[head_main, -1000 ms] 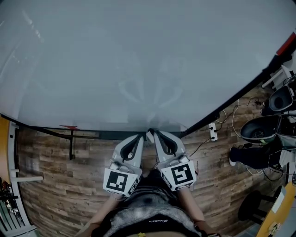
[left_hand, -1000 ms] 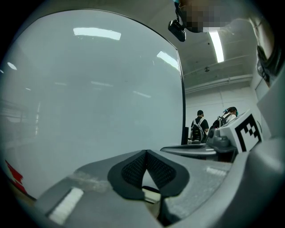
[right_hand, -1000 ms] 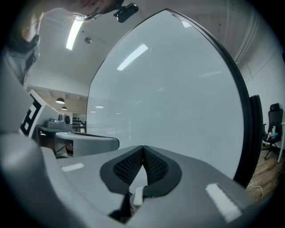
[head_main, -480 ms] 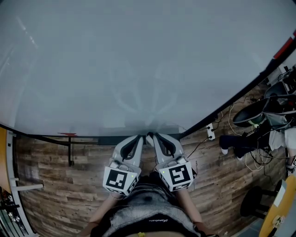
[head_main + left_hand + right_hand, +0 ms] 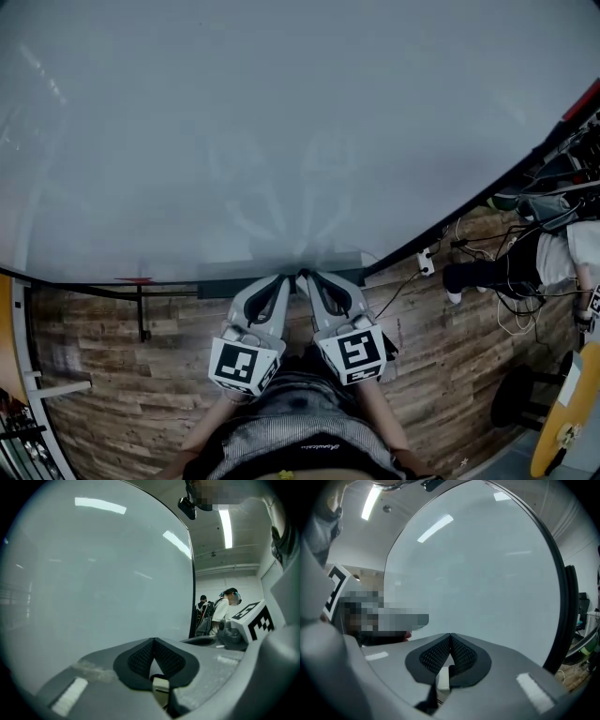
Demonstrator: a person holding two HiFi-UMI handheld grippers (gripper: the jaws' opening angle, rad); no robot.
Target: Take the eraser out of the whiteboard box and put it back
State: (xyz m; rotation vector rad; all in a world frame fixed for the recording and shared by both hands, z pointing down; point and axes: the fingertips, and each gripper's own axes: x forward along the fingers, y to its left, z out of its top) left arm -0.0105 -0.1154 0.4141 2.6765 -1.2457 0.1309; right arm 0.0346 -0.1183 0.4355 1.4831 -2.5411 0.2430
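Fingers shut and empty at the whiteboard box (image 5: pixel 220 279)
Left gripper (image 5: pixel 286 278) and right gripper (image 5: pixel 306 277) side by side; box lies twelve o'clock, long axis nine-to-three; eraser unseen.

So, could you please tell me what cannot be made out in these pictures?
- Eraser: in no view. In the head view the left gripper and right gripper, both shut and empty, cover the middle of the grey ledge under the whiteboard.
- Box: whether that ledge is it cannot be told.
- Red thing, head view: too small to name.
- Right gripper view: its left side is blurred over.
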